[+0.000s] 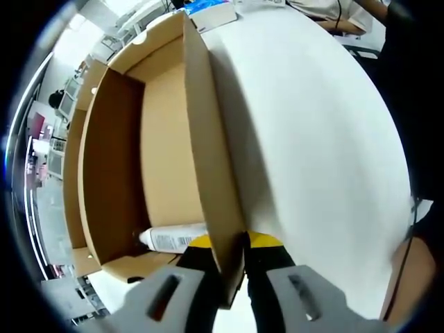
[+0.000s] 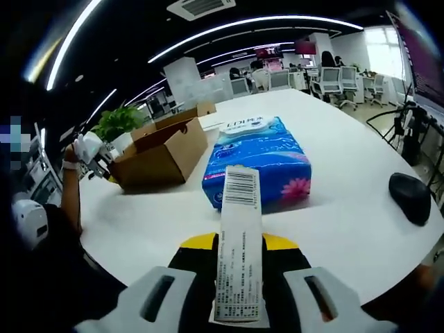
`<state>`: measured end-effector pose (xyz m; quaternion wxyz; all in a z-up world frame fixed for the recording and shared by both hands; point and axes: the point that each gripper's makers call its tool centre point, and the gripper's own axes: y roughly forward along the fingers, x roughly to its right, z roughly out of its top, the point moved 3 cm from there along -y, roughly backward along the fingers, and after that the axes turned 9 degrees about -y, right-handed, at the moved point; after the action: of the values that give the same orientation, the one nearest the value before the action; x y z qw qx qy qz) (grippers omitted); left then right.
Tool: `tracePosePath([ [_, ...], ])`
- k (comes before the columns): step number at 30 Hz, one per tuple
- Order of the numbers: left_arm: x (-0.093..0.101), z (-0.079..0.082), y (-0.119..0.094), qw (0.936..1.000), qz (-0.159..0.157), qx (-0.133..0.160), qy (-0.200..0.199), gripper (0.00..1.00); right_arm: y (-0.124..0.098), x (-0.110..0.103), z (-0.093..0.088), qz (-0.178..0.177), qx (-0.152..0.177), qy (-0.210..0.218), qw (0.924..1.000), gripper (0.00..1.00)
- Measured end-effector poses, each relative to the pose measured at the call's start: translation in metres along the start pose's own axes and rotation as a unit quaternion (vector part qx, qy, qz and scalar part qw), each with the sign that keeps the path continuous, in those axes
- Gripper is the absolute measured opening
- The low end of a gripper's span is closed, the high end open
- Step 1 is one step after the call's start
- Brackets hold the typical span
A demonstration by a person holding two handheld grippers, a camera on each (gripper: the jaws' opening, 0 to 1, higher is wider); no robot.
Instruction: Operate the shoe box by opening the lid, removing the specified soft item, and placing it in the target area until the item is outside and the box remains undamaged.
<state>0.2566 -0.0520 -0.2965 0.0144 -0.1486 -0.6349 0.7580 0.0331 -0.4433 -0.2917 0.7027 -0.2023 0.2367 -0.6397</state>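
Left gripper view looked along the shoe box (image 1: pixel 166 139), whose cardboard side wall ran straight down between the jaws of the left gripper (image 1: pixel 227 258); the jaws were pressed against that wall from both sides, clamped on its edge. The box stood open, its brown floor bare except for a white tube (image 1: pixel 173 238) lying at the near end, just beside the inner jaw. To the outer side of the wall the white table (image 1: pixel 326 139) stretched wide and free up to its curved rim.

In the right gripper view the right gripper (image 2: pixel 239 258) was closed on a white tube (image 2: pixel 239 257) with a barcode and fine print, held upright between the jaws and outside the box. Just beyond it lay a blue pack of tissues (image 2: pixel 260 163) on the table (image 2: pixel 347 208), and further off the shoe box (image 2: pixel 159 156) sat with its flaps up near the far left rim, a person's hand (image 2: pixel 73 156) and the other gripper at its end. A black mouse (image 2: pixel 409 198) rested near the right rim, well apart from the pack. Open table lay between the pack and the mouse. Behind were office chairs, desks, a green plant (image 2: pixel 114 125) and strip lights on a dark ceiling.
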Motion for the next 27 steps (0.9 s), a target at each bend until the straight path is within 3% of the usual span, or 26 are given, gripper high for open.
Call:
tracePosePath([
  [1,0.000,0.000,0.000,1.0000,0.000,0.000,0.000,0.10,0.000,0.001,-0.002,-0.009,-0.010,-0.018,0.9998,0.22],
  [7,0.000,0.000,0.000,1.0000,0.000,0.000,0.000,0.10,0.000,0.003,0.002,-0.005,-0.003,-0.022,0.9997,0.22],
  [15,0.000,0.000,0.000,1.0000,0.000,0.000,0.001,0.10,-0.003,0.007,0.004,-0.019,-0.013,-0.059,0.9980,0.22],
  [27,0.001,0.000,0.000,1.0000,0.000,0.000,0.001,0.10,-0.021,0.017,0.019,-0.049,0.009,-0.083,0.9953,0.24],
])
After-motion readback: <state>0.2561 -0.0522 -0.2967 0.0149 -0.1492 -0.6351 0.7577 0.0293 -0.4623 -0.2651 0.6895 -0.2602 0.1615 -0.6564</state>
